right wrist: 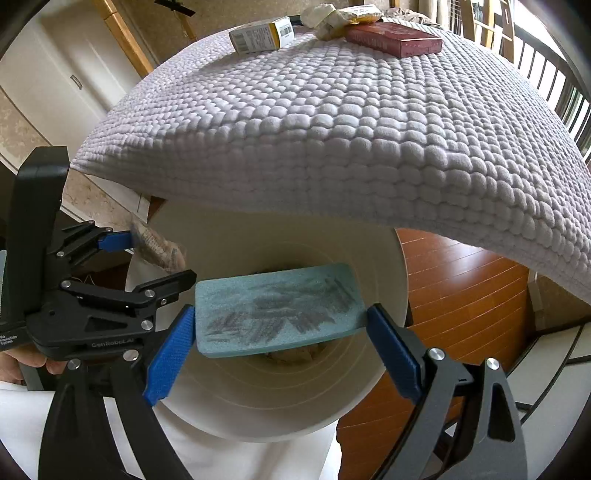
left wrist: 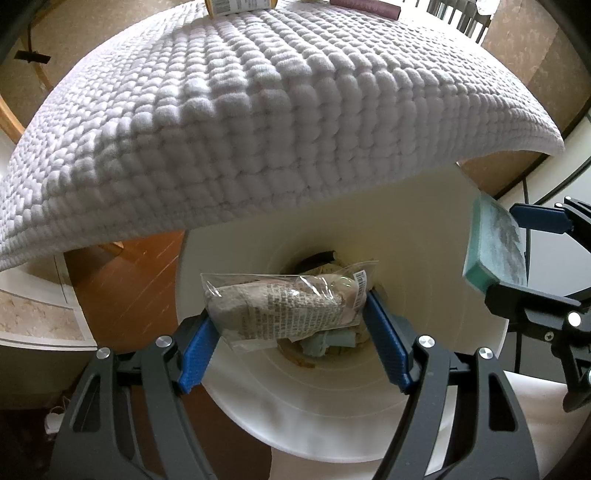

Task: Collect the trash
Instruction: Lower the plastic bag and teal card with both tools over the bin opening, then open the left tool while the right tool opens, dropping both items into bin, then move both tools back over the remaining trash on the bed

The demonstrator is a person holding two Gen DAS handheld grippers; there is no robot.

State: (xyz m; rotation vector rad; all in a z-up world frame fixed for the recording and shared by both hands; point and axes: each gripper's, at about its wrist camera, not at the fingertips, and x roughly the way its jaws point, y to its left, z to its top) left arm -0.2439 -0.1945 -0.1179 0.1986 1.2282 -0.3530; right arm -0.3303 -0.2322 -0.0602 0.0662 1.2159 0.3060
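My left gripper (left wrist: 288, 317) is shut on a clear plastic bag of crumpled printed paper (left wrist: 284, 306), held over the mouth of a white bin (left wrist: 424, 258). Several scraps lie at the bin's bottom (left wrist: 332, 343). My right gripper (right wrist: 280, 317) is shut on a soiled teal sponge (right wrist: 277, 310), also over the white bin (right wrist: 258, 236). In the left wrist view the teal sponge (left wrist: 495, 247) shows at the right edge, with the right gripper (left wrist: 509, 251) around it. In the right wrist view the left gripper (right wrist: 144, 258) and the bag (right wrist: 159, 247) appear at the left.
A table under a white quilted cloth (right wrist: 332, 129) juts over the bin's far side. On it lie a yellow-white box (right wrist: 262, 35), a dark red box (right wrist: 395, 40) and crumpled wrappers (right wrist: 340, 14). Wooden floor (right wrist: 461, 288) lies to the right.
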